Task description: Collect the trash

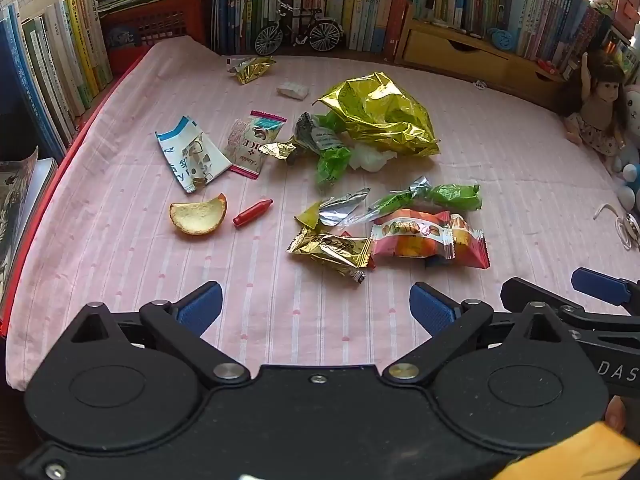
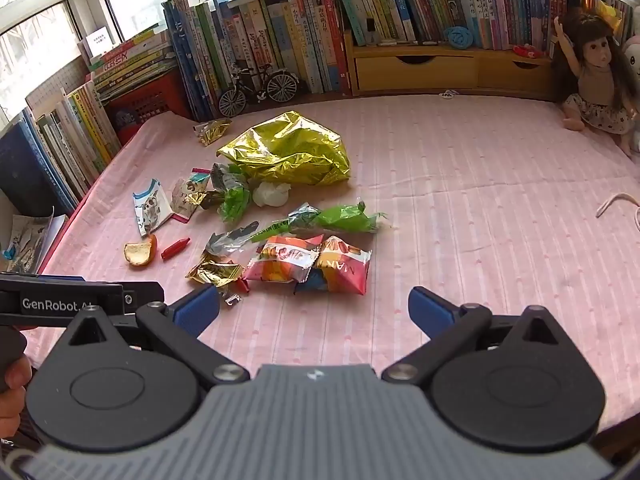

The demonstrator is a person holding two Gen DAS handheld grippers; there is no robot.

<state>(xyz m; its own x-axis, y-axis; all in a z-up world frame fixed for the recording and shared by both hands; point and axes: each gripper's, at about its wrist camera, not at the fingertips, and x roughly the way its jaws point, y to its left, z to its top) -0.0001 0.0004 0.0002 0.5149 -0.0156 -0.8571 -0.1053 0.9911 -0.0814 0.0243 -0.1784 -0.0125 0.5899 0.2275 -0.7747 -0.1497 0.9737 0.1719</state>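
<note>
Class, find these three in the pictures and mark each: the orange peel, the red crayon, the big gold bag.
Orange peel (image 1: 198,216): left wrist view, on its pale inner side.
Red crayon (image 1: 253,212): left wrist view, mid-barrel.
Gold bag (image 2: 288,150): right wrist view, on the crinkled middle.

Gold foil bag (image 1: 380,116), red crayon (image 1: 253,213), pink striped cloth (image 1: 500,152)

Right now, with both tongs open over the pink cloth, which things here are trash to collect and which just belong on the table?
Trash:
- gold foil bag
- orange peel
- red cap
- snack packets
- green wrappers
- blue-white wrapper
- tissue

Leave:
- books
- model bicycle
- doll
- wooden drawers
</note>
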